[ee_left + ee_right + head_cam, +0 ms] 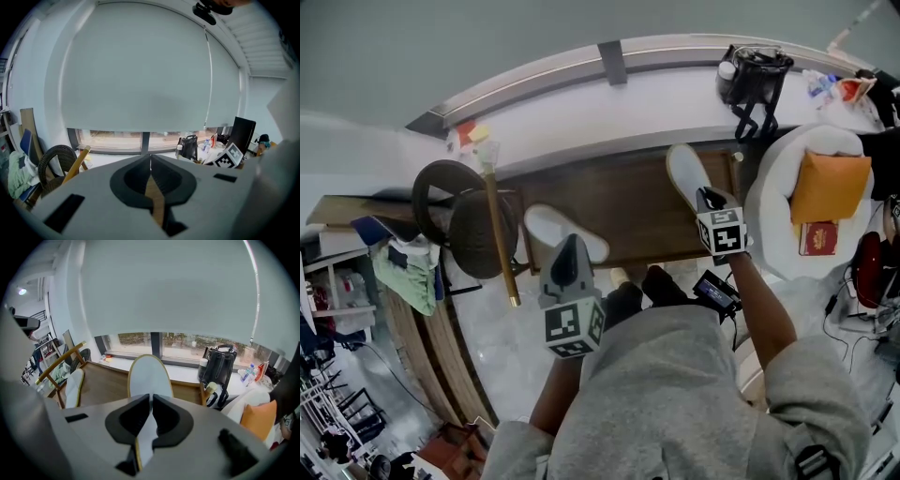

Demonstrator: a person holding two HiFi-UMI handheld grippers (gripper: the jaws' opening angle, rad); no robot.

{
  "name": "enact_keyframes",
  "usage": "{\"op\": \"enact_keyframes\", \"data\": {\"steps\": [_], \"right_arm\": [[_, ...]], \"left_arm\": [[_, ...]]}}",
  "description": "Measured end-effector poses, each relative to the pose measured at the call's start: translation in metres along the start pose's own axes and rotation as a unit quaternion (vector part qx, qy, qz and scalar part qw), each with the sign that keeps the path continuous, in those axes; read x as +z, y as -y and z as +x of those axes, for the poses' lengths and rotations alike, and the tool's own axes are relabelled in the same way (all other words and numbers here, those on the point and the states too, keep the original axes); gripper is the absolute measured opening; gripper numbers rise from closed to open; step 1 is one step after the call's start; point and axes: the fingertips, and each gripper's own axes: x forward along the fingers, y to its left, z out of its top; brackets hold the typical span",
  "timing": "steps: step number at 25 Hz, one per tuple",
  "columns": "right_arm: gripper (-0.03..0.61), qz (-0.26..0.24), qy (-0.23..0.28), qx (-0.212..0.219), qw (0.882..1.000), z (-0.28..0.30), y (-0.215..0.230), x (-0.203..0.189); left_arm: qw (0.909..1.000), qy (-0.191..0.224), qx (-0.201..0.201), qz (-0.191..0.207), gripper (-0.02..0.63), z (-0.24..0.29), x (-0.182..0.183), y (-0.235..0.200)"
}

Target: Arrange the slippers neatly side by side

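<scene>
- right slipper (684, 169): white with a tan rim, on the right end of the wooden worktop (628, 211). Its long axis runs straight away from the right gripper (709, 201), whose fingers are clamped on its near end.
- left slipper (546, 225): same look, at the worktop's left end, well apart and skewed across. The left gripper (570, 246) has its fingers pinched on a tan strip, likely this slipper's rim.
- Next move likely needs the two brought together with their axes parallel.
</scene>
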Motion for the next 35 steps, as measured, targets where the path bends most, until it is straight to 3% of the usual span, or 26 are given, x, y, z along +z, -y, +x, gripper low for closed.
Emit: {"op": "enact_keyframes", "data": {"steps": [11,19,28,35], "right_arm": [[0.037,0.046,-0.009,-0.019,0.999,-0.022,-0.051,0.002],[0.038,0.083,-0.043,-0.027,0.995,-0.026,-0.083,-0.023],[0.038,0.145,-0.088,-0.027,0.985,0.016,-0.103,-0.034],[0.038,0.152,-0.103,-0.018,0.983,0.042,-0.114,-0.021]], "left_arm": [[0.9996,0.007,-0.026,-0.003,0.015,-0.016,-0.003,-0.031],[0.9991,0.000,-0.043,-0.005,0.015,-0.014,-0.011,-0.036],[0.9997,-0.010,-0.008,-0.020,0.015,-0.019,-0.013,-0.065],[0.9994,-0.023,0.012,-0.024,0.015,-0.014,-0.016,-0.081]]}}
